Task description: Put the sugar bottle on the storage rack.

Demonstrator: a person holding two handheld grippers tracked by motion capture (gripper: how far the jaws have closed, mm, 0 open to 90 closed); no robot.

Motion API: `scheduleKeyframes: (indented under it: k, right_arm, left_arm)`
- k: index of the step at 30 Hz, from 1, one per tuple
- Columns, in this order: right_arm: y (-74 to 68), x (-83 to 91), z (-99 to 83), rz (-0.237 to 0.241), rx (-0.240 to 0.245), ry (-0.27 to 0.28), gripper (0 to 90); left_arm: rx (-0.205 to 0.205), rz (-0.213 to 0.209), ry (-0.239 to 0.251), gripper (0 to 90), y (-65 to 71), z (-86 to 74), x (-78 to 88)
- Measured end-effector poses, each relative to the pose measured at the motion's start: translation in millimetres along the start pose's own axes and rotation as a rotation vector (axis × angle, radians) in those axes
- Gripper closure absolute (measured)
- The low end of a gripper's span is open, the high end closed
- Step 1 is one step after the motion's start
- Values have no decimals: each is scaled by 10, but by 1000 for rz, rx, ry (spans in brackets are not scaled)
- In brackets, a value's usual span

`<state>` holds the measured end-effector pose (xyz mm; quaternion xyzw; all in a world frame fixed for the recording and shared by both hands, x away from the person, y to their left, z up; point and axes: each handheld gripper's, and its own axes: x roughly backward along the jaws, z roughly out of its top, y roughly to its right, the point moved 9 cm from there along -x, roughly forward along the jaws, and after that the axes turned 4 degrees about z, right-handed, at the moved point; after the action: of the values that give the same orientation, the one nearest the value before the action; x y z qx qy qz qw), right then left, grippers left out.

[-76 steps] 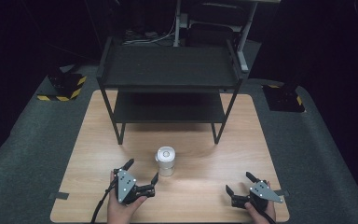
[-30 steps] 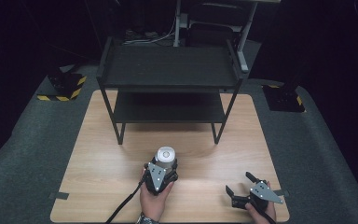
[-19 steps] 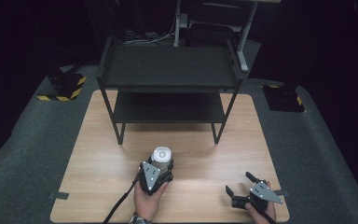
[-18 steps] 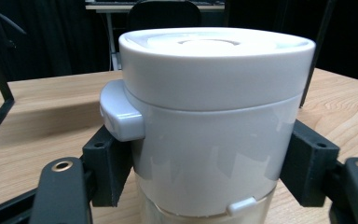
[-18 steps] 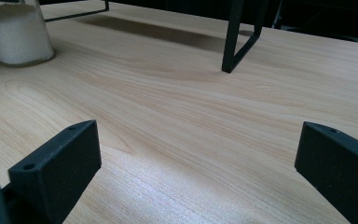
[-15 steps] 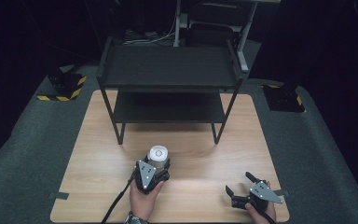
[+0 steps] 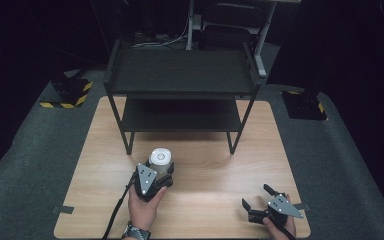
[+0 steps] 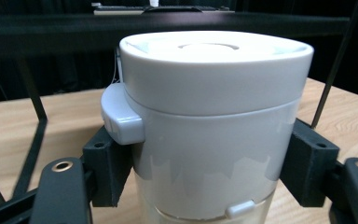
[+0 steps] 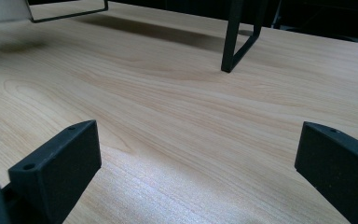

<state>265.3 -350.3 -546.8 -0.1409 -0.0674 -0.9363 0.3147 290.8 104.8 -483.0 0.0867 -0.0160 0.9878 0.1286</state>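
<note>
Currently, bare table lies open lower centre, before the shelf rack. Left gripper clamps the upright white lidded jar, translucent below. Right gripper gapes, empty.

White lidded jar (translucent base), upright before shelf
</note>
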Motion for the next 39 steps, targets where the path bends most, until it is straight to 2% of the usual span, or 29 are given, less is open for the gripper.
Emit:
scheduleKeyframes:
  k: [8, 9, 13, 22, 29, 39]
  right_arm:
    - [0, 0, 0, 0, -1, 0, 1]
    - [0, 0, 0, 0, -1, 0, 1]
    - [2, 1, -2, 0, -2, 2, 1]
    - [4, 2, -3, 0, -3, 3, 1]
    - [3, 6, -7, -1, -8, 7, 1]
    - [5, 10, -12, 0, -9, 13, 1]
  left_arm:
    - [-4, -1, 15, 286, -52, 395, -7]
    - [-4, -1, 15, 286, -52, 395, -7]
    - [18, 0, 15, 286, -83, 584, -46]
    - [19, 13, 37, 286, -103, 908, -161]
    - [15, 33, 60, 287, -143, 1091, -251]
    - [-1, 61, 68, 287, -176, 1235, -430]
